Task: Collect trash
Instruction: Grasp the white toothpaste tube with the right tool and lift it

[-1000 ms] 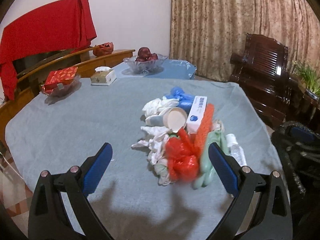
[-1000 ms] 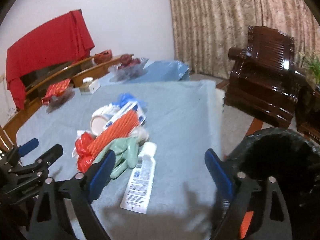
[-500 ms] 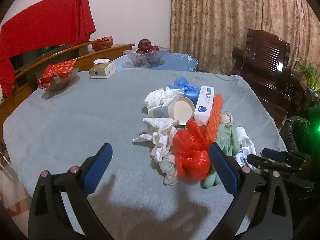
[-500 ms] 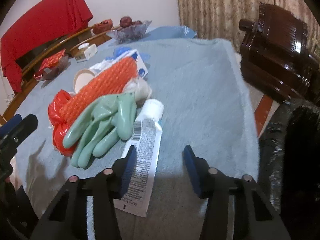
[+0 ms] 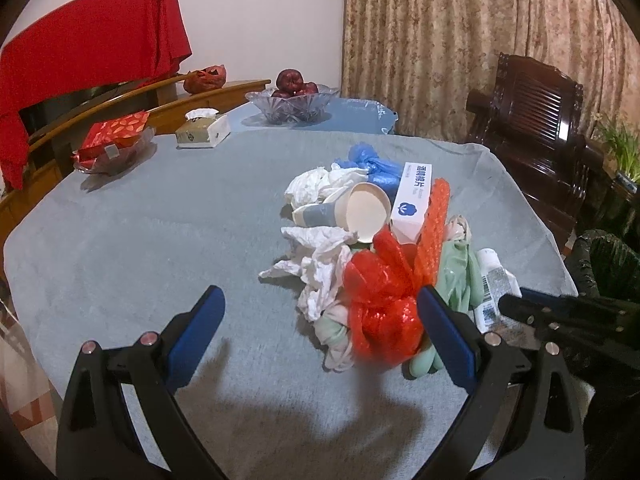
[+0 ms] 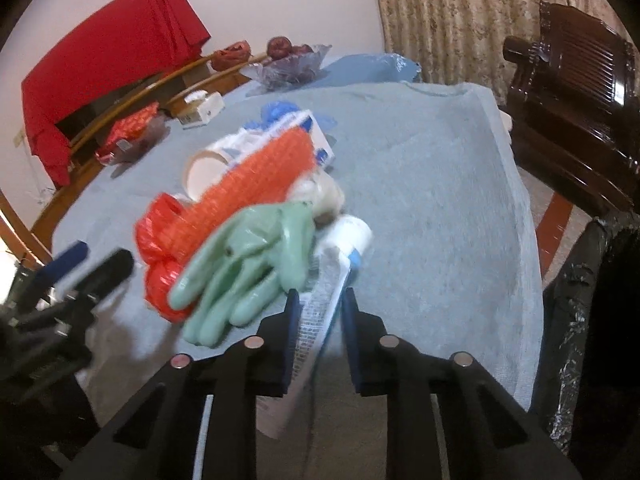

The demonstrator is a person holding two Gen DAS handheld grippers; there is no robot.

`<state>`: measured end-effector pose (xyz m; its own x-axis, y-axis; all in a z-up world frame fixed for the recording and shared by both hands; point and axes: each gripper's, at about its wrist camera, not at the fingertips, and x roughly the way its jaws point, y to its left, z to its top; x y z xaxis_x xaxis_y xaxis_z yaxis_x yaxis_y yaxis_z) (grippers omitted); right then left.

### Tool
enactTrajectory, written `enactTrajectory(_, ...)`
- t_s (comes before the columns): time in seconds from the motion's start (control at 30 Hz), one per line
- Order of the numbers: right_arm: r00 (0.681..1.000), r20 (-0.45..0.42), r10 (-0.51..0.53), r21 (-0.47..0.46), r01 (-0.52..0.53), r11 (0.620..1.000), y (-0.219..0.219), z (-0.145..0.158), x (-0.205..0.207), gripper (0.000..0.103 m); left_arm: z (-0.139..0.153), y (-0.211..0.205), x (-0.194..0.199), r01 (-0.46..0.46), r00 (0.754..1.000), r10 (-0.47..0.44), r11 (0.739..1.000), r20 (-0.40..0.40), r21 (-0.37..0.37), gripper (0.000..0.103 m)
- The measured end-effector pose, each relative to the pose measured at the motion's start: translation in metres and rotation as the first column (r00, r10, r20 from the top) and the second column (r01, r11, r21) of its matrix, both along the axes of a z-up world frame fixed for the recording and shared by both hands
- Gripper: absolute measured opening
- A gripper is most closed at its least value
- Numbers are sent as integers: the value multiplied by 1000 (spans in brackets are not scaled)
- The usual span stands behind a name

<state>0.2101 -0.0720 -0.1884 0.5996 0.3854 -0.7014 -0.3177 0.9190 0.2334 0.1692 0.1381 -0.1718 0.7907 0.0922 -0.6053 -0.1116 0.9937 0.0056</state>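
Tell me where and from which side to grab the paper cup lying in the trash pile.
Grip the paper cup across its rim, coming from the near side with the open left gripper. It lies on its side with its mouth facing that gripper, so one finger could probably slip inside. The white box crowds its right; crumpled tissue lies in front.

A white wall (image 5: 256,20) fills the far left, and a patterned tan curtain (image 5: 440,40) hangs to its right. A red cloth (image 5: 88,40) is draped over something dark against the wall, above a curved wooden rail (image 5: 120,120). The counter (image 5: 160,220) is covered in grey-blue fabric. At the far right stands a dark carved wooden chair (image 5: 536,120), with green plant leaves (image 5: 620,152) beside it. Reddish floor (image 6: 554,232) shows between counter and chair.
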Motion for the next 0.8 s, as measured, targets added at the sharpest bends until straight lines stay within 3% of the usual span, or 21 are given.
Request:
enactTrajectory(0.1,1000,0,17,0,-17,1000,6,4,1,22,-1,2,0,-5,1000,5,1000,-2,-6,94)
enactTrajectory(0.27,999,-46,-14,-76,11,997,15,-10,8,22,0,4,-3,-10,1000,10,1000,2,-17,94)
enactTrajectory(0.33,998,-58,-26,-54,23,998,11,-12,8,21,0,4,-3,-11,1000,11,1000,4,-18,94)
enactTrajectory(0.47,999,-36,-4,-21,4,1000,7,-5,8,6,1,4,-3,-6,1000,6,1000,4,-14,94)
enactTrajectory(0.63,999,-22,-30,-12,30,999,-3,5,6,3,6,-7,-6,18,1000,-18,1000,19,9,93)
enactTrajectory(0.73,999,-6,-50,-19,50,999,-12,13,2,3,8,-17,-6,40,999,-40,999,20,7,82)
enactTrajectory(0.8,998,-1,-68,-18,68,998,-20,16,0,3,8,-27,-6,65,998,-65,998,15,3,80)
